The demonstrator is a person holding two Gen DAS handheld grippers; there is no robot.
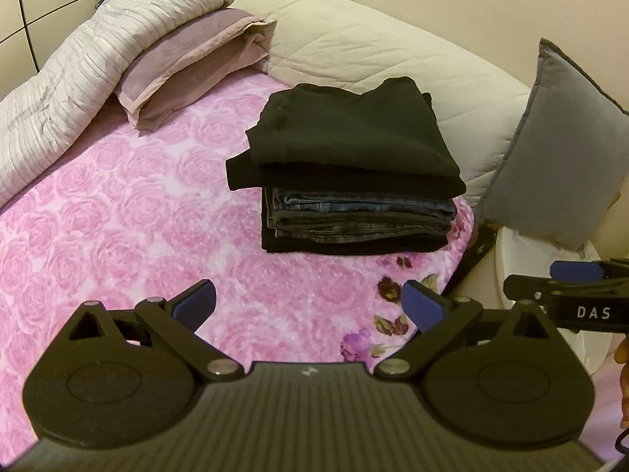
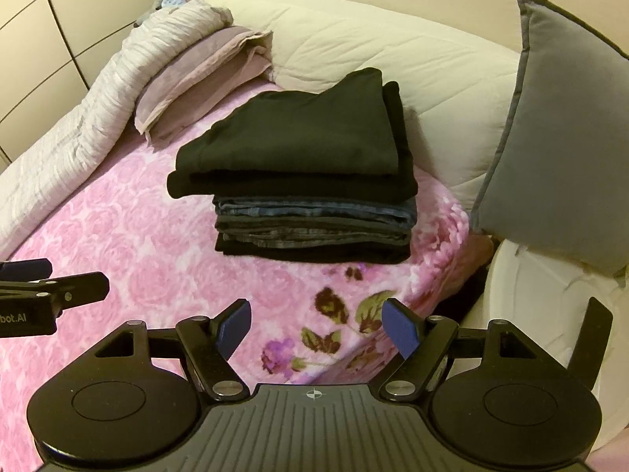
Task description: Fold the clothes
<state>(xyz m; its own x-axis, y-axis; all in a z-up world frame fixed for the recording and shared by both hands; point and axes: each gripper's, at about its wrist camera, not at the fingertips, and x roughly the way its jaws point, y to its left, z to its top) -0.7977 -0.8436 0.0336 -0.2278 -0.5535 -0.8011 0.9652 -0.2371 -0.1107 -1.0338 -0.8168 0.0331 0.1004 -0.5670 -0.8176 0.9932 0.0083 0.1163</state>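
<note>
Left wrist: folded stack [image 1: 346, 169], black knit over denim, fleecy floral blanket [image 1: 137, 216]

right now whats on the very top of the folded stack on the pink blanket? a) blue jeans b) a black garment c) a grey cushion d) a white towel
b: a folded black garment lies on top of the stack, the blue jeans are layered beneath it, and the grey cushion stands apart to the right, off the stack.
</note>
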